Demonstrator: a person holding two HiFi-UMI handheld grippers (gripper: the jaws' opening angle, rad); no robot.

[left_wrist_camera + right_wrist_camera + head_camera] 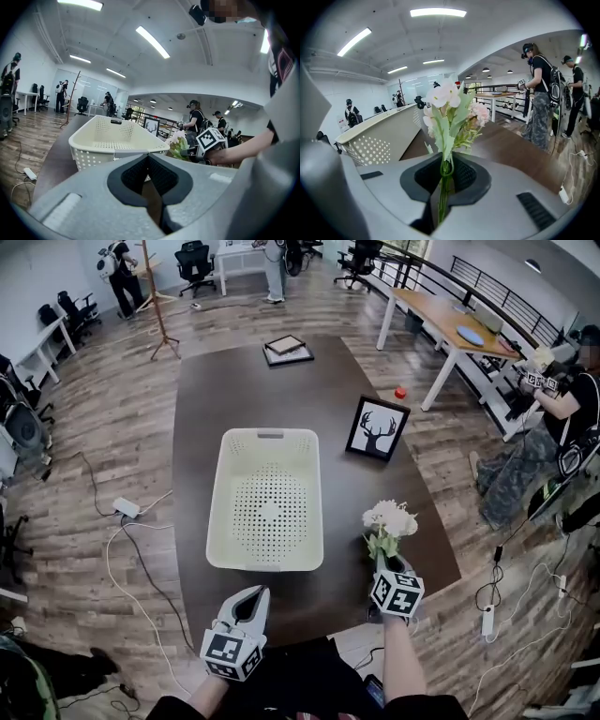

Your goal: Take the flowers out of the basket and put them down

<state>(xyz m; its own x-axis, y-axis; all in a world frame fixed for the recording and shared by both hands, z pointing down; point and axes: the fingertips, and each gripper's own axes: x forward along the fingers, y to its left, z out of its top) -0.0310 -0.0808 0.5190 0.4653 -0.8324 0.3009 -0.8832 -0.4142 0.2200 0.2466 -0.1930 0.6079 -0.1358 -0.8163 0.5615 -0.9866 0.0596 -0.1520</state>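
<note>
A cream perforated basket (264, 498) stands empty in the middle of the dark table (234, 390). My right gripper (389, 563) is shut on the green stems of a bunch of white and pale pink flowers (389, 521), held upright to the right of the basket, near the table's front right edge. In the right gripper view the flowers (449, 112) rise from between the jaws, with the basket (375, 136) to their left. My left gripper (248, 604) is shut and holds nothing, just in front of the basket's near rim. Its own view shows the basket (112, 138) and the flowers (177, 144).
A framed deer picture (377, 428) stands right of the basket. A flat black frame (287, 349) lies at the table's far end. A small red object (400, 392) lies on the floor by a wooden desk (450, 324). Cables and a power strip (126, 508) lie on the floor at left. People stand around.
</note>
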